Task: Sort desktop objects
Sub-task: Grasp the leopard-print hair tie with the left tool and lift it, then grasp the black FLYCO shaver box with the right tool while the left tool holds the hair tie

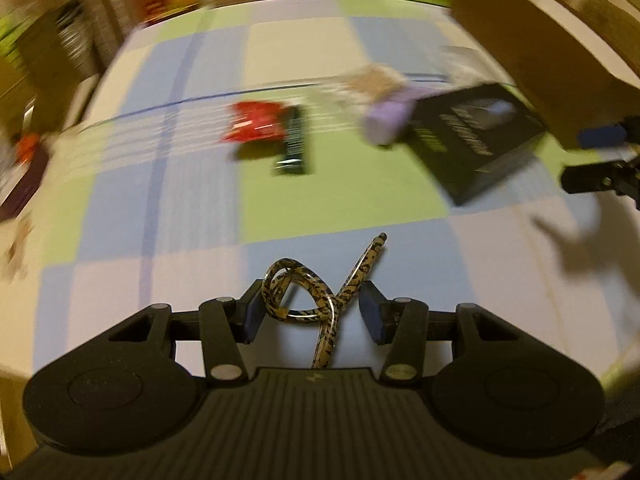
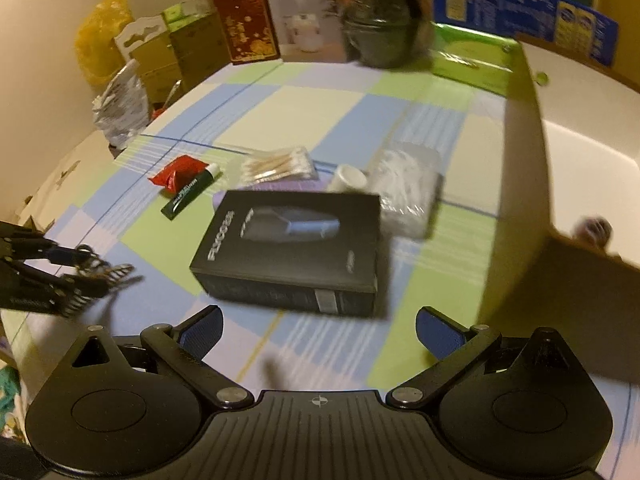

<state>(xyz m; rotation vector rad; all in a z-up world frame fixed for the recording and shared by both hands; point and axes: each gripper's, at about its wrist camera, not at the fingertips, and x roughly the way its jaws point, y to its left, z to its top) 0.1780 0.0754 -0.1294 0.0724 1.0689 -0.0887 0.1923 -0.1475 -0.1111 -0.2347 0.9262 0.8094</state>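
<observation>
My left gripper point(image 1: 312, 312) is shut on a leopard-print hair clip point(image 1: 320, 284), held above the checked tablecloth point(image 1: 160, 272); it also shows in the right wrist view point(image 2: 86, 276) at the left edge. My right gripper point(image 2: 320, 328) is open and empty, just in front of a black product box point(image 2: 292, 248). Beyond lie a red packet point(image 2: 178, 174), a dark green tube point(image 2: 192, 196), a bag of cotton swabs point(image 2: 278, 168), a lavender roll point(image 1: 386, 118) and a clear plastic bag point(image 2: 408, 188).
A large cardboard box point(image 2: 580, 152) with a white inside stands at the right. Boxes, a dark jar point(image 2: 380, 20) and a green package point(image 2: 472, 56) line the table's far edge. A crumpled foil bag point(image 2: 122, 104) sits at the left.
</observation>
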